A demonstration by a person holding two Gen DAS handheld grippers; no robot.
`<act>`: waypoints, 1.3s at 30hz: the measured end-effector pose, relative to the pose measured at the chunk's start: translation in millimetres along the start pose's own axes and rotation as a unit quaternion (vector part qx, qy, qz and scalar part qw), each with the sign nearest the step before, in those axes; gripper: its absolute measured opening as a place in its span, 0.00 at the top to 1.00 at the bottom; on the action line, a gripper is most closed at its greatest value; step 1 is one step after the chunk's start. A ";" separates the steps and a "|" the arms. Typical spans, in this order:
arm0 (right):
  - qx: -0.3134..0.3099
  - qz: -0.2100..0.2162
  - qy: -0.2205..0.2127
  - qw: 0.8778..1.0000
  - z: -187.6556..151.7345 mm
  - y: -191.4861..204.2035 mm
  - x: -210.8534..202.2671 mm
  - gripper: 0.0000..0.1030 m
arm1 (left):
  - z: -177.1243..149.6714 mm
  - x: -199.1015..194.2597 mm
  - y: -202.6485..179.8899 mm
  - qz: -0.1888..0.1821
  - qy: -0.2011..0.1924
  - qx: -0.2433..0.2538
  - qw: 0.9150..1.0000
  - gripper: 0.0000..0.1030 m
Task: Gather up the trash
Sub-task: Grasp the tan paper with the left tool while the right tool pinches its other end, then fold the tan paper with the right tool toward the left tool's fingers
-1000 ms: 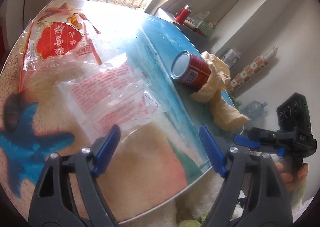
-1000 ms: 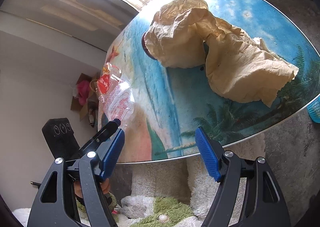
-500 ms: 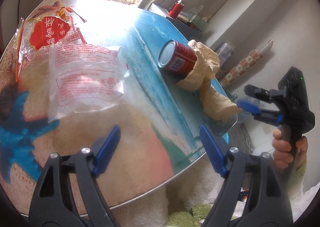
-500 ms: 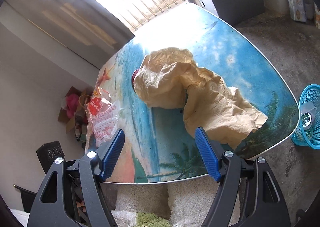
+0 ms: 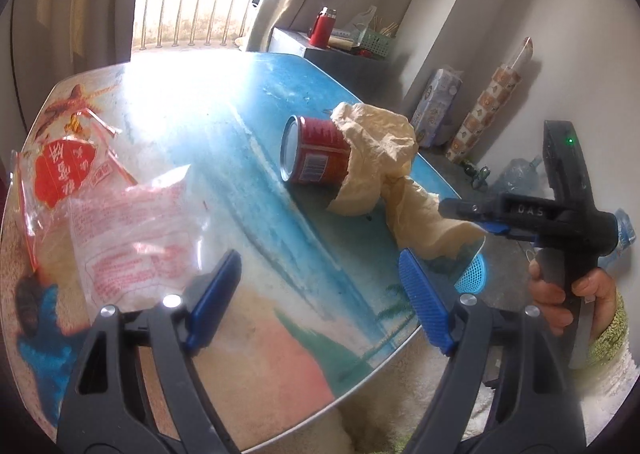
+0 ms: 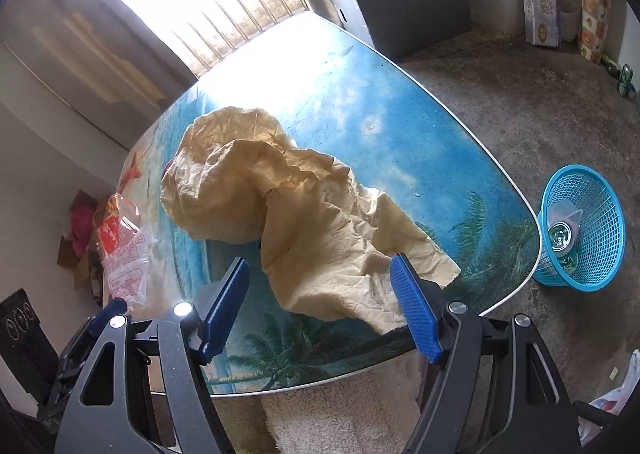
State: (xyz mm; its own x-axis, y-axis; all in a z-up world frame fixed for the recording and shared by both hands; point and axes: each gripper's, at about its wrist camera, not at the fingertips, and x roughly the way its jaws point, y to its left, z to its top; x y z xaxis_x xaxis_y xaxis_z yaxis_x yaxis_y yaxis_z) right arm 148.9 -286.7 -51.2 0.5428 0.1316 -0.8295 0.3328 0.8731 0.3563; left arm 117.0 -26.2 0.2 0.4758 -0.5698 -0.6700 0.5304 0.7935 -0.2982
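Since a moment ago, the right gripper (image 6: pixel 320 306) has been brought closer to the crumpled brown paper (image 6: pixel 316 222), which is now seen just ahead between its wide, empty jaws. The left gripper (image 5: pixel 320 298) is also spread wide and holds nothing. A red can (image 5: pixel 316 156) lies ahead of it, and a clear plastic bag (image 5: pixel 132 230) lies toward its left finger. A blue basket (image 6: pixel 580 230) is seen far to the right gripper's right.
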 end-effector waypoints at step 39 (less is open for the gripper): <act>0.075 0.188 -0.027 0.979 -16.3 -78.2 -22.0 0.94 | 33.2 79.0 -69.9 -0.111 0.112 0.024 0.987 0.99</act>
State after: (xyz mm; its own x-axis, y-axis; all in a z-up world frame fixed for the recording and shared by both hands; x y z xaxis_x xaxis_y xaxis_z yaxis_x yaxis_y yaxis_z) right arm 98.4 -350.2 -67.9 0.6879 0.4018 -0.6044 0.2081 0.6887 0.6946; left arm 140.8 -133.8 -9.3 0.1795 -0.6631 -0.7267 0.6390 0.6403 -0.4264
